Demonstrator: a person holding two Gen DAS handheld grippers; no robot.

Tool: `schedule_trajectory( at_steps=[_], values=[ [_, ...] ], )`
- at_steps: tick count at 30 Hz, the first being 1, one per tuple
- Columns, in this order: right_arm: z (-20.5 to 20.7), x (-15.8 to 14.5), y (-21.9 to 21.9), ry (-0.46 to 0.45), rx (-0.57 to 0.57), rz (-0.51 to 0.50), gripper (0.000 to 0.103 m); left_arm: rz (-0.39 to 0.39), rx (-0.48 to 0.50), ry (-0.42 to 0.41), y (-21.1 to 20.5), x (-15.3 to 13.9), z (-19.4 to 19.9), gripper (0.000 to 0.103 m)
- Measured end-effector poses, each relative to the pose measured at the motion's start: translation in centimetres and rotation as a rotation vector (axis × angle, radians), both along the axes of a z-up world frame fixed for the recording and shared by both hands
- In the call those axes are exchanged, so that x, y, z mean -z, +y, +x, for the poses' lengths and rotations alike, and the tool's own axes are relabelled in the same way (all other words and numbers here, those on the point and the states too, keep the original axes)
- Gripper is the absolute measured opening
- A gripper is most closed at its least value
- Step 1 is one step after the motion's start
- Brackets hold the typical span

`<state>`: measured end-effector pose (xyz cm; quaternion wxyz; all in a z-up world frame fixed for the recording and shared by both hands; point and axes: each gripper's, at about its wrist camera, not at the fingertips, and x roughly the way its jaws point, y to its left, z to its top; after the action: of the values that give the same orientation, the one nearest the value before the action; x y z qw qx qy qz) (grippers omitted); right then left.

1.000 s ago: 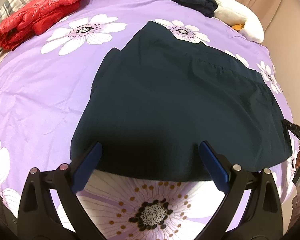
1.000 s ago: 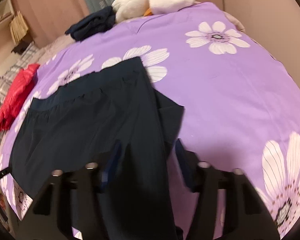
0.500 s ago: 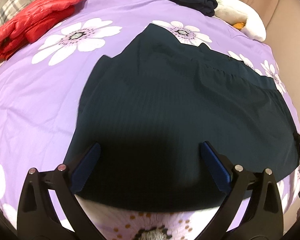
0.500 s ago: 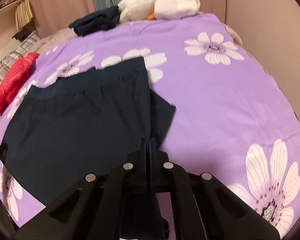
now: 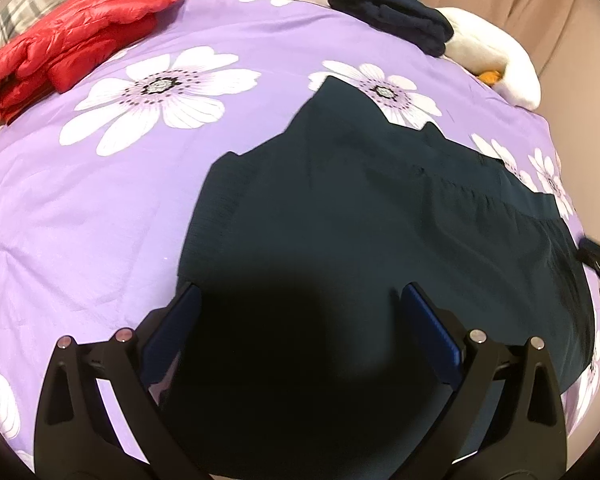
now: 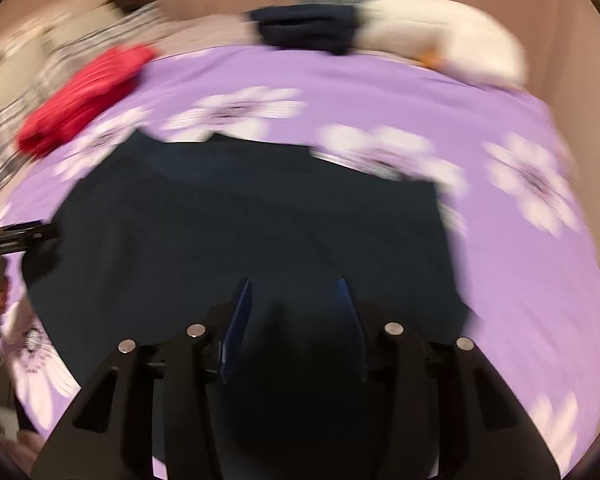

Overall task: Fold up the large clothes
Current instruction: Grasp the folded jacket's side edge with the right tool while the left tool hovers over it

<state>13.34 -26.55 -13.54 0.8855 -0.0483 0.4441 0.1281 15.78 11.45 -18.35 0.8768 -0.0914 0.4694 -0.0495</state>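
Left wrist view: dark garment (image 5: 360, 220) lies spread on the purple flowered bedspread (image 5: 80, 208), toward its right half. Left gripper (image 5: 300, 320) hangs over the near hem with jaws spread wide, nothing between the pads. Red jacket (image 5: 72, 44) and folded navy clothes (image 5: 392, 28) sit at the far edge, well apart.

Right wrist view (motion-blurred): right gripper (image 6: 296, 316) over the same garment's near part; its jaws have just been opening and now stand partly spread. Whether cloth is caught between them cannot be told: fabric and shadow merge.

Judgement: next fold is being set up. To do it well, both grippers should pinch matching corners of one edge, lift only enough to clear, carry the edge across evenly, and align the hems before letting go.
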Motion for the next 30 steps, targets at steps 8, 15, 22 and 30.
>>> schedule_trajectory(
  at_steps=[8,15,22,30],
  values=[
    [11.3,1.2,7.9,-0.006,-0.211,-0.079,0.05,-0.053,-0.012,0.032,0.9,1.5,1.2,0.101],
    [15.1,4.2,9.6,0.059,-0.316,-0.172,0.046,-0.051,-0.004,0.033,0.9,1.8,1.7,0.101],
    [13.3,4.9,11.0,0.042,-0.452,-0.341,0.004,-0.023,-0.008,0.019,0.4,1.7,2.4,0.101],
    [15.7,3.7,11.1,-0.113,-0.283,-0.459,0.004,0.024,0.009,0.024,-0.9,1.4,4.6,0.101]
  ],
)
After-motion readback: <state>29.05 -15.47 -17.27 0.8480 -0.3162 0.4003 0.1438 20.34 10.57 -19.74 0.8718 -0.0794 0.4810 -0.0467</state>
